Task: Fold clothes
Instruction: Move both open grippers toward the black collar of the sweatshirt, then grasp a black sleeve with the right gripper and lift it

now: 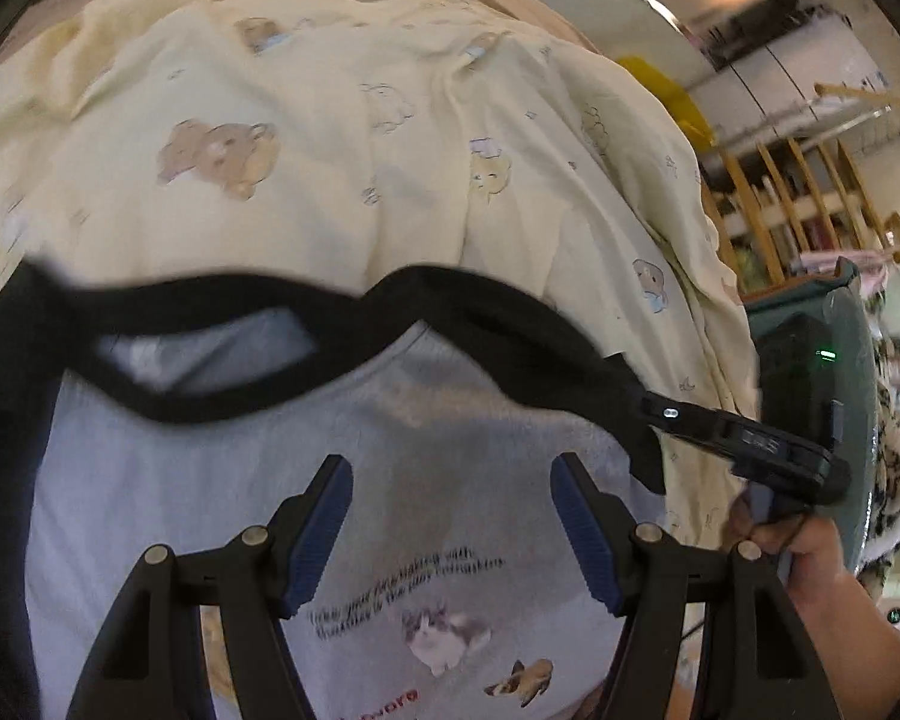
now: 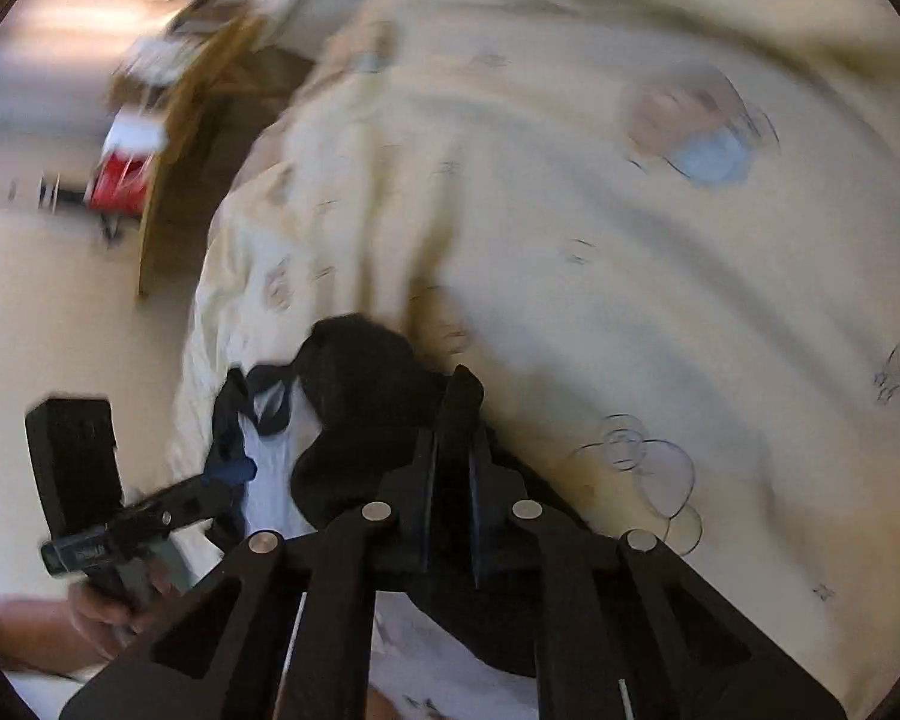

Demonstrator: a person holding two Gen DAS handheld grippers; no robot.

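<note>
Grey cotton T-shirt with black collar and sleeves (image 1: 210,480) | lies on cream bear-print quilt (image 1: 342,138); soft, light, limp, likely to sag | left gripper (image 1: 450,534) spread above chest print; right gripper (image 2: 453,450) pinching black shoulder fabric | best hold: shoulder seams, hem.

Matte black left tool (image 1: 452,534) shows ribbed blue pads (image 1: 324,534) and silver pivot pins. Black right tool (image 2: 453,480), round silver rivets; bare-skinned hand (image 1: 810,546) on its grey handle.

A rumpled cream bear-print quilt (image 1: 342,138) covers the bed, with a grey black-trimmed cat-print T-shirt (image 1: 168,480) lying on it.
</note>
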